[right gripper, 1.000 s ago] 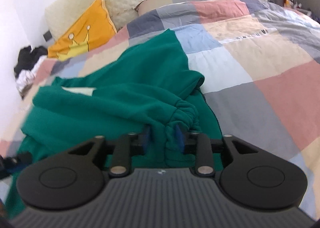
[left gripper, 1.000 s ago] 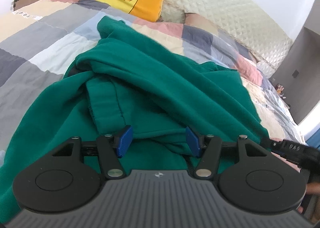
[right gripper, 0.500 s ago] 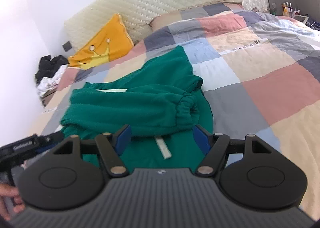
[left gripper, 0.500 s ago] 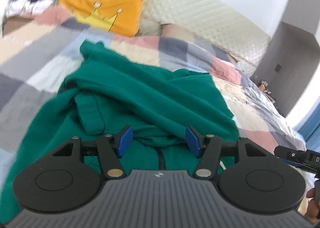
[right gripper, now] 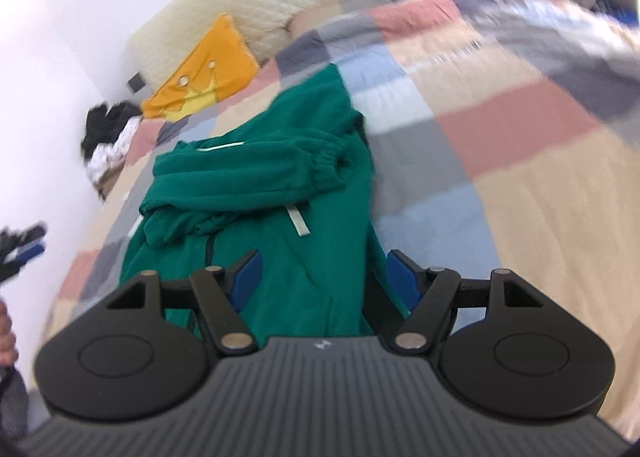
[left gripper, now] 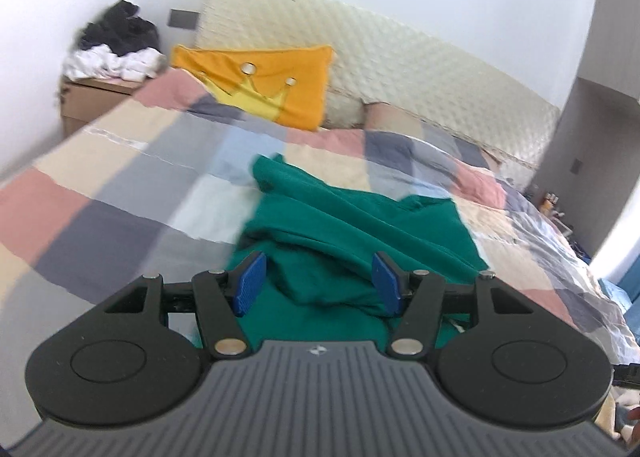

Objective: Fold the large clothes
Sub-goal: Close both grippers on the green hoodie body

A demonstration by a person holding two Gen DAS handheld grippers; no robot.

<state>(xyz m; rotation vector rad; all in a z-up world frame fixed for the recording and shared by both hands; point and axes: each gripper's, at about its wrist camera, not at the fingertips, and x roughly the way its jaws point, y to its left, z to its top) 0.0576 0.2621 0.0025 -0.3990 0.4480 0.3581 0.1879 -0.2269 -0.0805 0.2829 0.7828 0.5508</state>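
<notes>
While you look through the left wrist camera, your left gripper (left gripper: 318, 283) hangs above the near end of the green hoodie (left gripper: 360, 233), its blue pads (left gripper: 250, 283) spread apart with nothing pinched between them. The hoodie lies crumpled on the checked quilt (left gripper: 120, 185), about in the middle of the bed, with its sleeves thrown over the body. Behind it an orange cushion (left gripper: 272, 85) with a yellow crown leans on the quilted headboard (left gripper: 420, 69), and a pillow lies just beside the cushion. To the left of the bed, a pile of black and white clothes (left gripper: 116, 49) sits on a wooden nightstand (left gripper: 92, 97). A grey wardrobe (left gripper: 592, 117) stands at the right edge. Nothing lies between the gripper and the hoodie. This view is a little blurred on the left side.

In the right wrist camera, your right gripper (right gripper: 326, 279) also stands spread and empty, over the hoodie's lower part. You see here one gathered cuff (right gripper: 326, 169) lying on top, and a pale drawstring (right gripper: 298, 221) on the front. The quilt is bare to the right of the hoodie. The cushion, the headboard and the clothes pile show at the upper left. At the left edge, the tips of your left gripper and a part of your hand (right gripper: 6, 337) are visible, well apart from the hoodie. The far right of the bed is too blurred to read.
</notes>
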